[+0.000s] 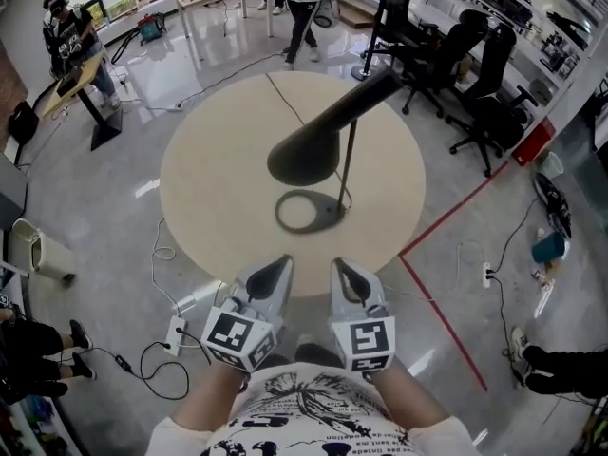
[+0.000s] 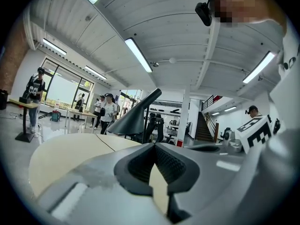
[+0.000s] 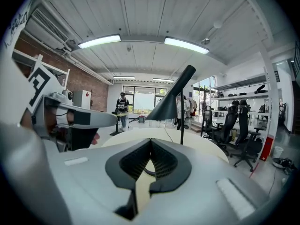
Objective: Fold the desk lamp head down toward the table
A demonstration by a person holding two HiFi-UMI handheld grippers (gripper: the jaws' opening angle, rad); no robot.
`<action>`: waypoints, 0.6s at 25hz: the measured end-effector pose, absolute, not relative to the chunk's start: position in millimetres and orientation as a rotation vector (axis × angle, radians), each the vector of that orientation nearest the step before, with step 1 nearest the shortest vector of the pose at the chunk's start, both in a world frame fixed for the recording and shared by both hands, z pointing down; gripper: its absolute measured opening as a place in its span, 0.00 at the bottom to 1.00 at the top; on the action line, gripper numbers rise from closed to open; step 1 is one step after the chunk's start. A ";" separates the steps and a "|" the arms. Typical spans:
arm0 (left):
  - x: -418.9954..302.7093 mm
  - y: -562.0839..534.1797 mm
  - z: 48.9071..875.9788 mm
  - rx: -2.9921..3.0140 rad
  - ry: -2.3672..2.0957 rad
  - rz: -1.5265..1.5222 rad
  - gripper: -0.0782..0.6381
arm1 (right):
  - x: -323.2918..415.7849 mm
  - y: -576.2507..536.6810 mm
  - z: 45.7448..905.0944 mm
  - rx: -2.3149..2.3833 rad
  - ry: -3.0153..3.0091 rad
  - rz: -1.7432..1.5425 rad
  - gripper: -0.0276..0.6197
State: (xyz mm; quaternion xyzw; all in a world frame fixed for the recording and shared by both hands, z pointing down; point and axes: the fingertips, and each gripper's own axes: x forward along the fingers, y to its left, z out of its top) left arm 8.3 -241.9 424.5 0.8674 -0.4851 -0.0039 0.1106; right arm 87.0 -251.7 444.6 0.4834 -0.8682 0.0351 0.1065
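Lamp head (image 1: 306, 152) seems top-heavy; my left gripper (image 1: 281, 266) and right gripper (image 1: 342, 268), fingers together and empty, could tip it pushing.

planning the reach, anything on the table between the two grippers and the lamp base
Nothing: the head view shows only bare table between the left gripper, right gripper and lamp base.

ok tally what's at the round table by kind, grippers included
desk lamp: 1
round table: 1
grippers: 2 (left gripper, right gripper, both shut, holding nothing)
total: 4
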 end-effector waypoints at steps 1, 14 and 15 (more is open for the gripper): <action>8.4 -236.1 424.0 2.552 -1.423 -0.008 0.12 | 88.4 -246.7 443.7 1.440 -2.550 0.105 0.06; -11.0 -117.9 432.7 2.548 -1.342 0.024 0.12 | 83.7 -131.3 440.2 1.554 -2.483 0.153 0.06; -12.4 -108.4 432.4 2.552 -1.337 0.023 0.12 | 82.8 -121.1 439.4 1.561 -2.480 0.145 0.06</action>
